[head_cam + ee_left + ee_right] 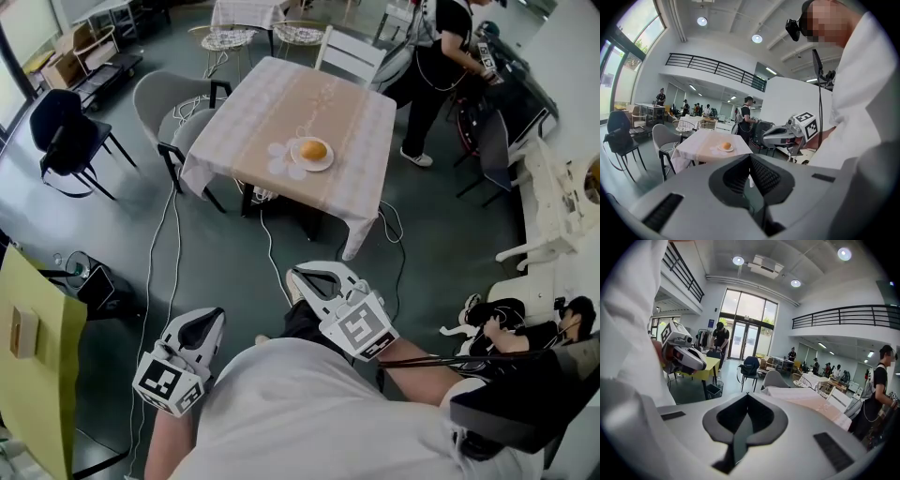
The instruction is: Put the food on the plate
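Note:
A round orange piece of food [313, 149] lies on a white plate [325, 163] in the middle of a table with a pale cloth [281, 103], far ahead of me. The left gripper view shows the same food [726, 146] and table [704, 143] small in the distance. My left gripper [210, 319] is held low by my body, shut and empty, its jaws [750, 158] meeting. My right gripper [296, 276] is also shut with nothing in it, its pads [746, 397] pressed together. Each gripper shows in the other's view: right [774, 136], left [696, 364].
Grey chairs [169, 108] stand at the table's left and a white one [352, 54] behind it. Cables [172, 244] run across the floor. A person in black [441, 66] stands at the back right. A yellow table [37, 356] is at my left, a black chair [66, 131] beyond.

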